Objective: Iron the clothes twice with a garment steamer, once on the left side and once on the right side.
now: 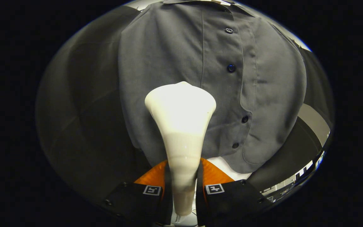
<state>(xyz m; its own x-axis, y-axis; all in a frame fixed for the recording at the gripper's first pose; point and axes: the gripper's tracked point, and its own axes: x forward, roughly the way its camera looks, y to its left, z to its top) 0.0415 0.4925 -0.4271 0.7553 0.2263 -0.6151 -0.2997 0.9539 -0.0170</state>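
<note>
Grey cloth: a grey shirt point(181, 56) hangs in front of you, buttoned up, with a row of dark buttons point(231, 68) running down its front.
Steamer: the white garment steamer point(180, 126) stands up between your jaws, its wide head beyond the fingertips and close to the shirt.
Jaws: the gripper point(183, 186) is clenched on the steamer's thin handle, with one finger pressing on each side of it.
Where the head is: it sits low on the shirt, just beside the button row, over the panel on the left of the buttons as you look at it. You cannot tell if it touches the cloth.
Step in hand: it looks like you are doing a pass on that one side of the shirt. You cannot tell from here whether it is the first pass or the second.
Next move: keep the head flat and near the cloth and slide it in a straight line along that panel. Then go to the panel on the other side of the buttons.
Watch out: hold tight, because the handle is thin and smooth and could twist in the jaws.
</note>
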